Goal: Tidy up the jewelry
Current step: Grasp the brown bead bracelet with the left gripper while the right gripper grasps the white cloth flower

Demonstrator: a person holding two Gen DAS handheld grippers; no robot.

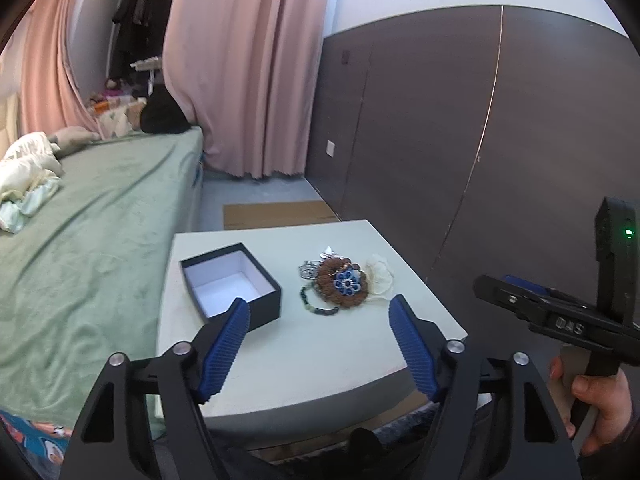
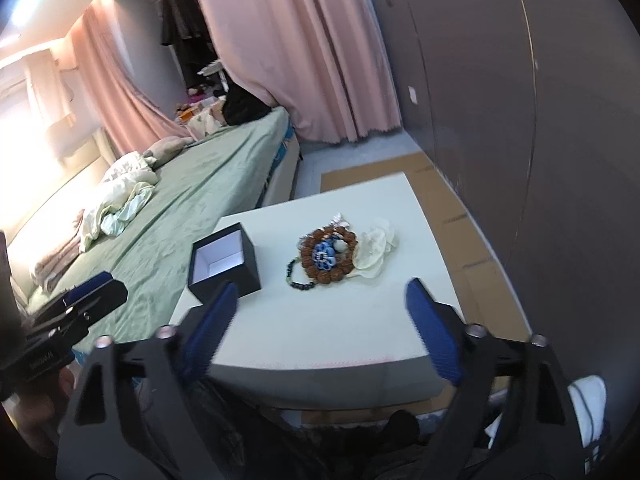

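A small white table (image 1: pixel 320 344) (image 2: pixel 328 328) holds an open black box with a white lining (image 1: pixel 230 280) (image 2: pixel 224 266) on its left. To the right of the box lies a heap of jewelry (image 1: pixel 338 280) (image 2: pixel 328 256): a brown bead bracelet, a blue flower piece, a dark bead string and a pale shell-like piece. My left gripper (image 1: pixel 318 310) hovers open over the table's near half, short of the box and heap, nothing between its blue pads. My right gripper (image 2: pixel 322 292) is open too, empty, above the near edge.
A bed with a green cover (image 1: pixel 88 240) (image 2: pixel 192 208) runs along the table's left side. A dark panelled wall (image 1: pixel 480 140) stands to the right, pink curtains (image 1: pixel 248 72) behind. Cardboard (image 2: pixel 452 216) lies on the floor past the table. A hand (image 1: pixel 600 408) holds the right gripper's handle.
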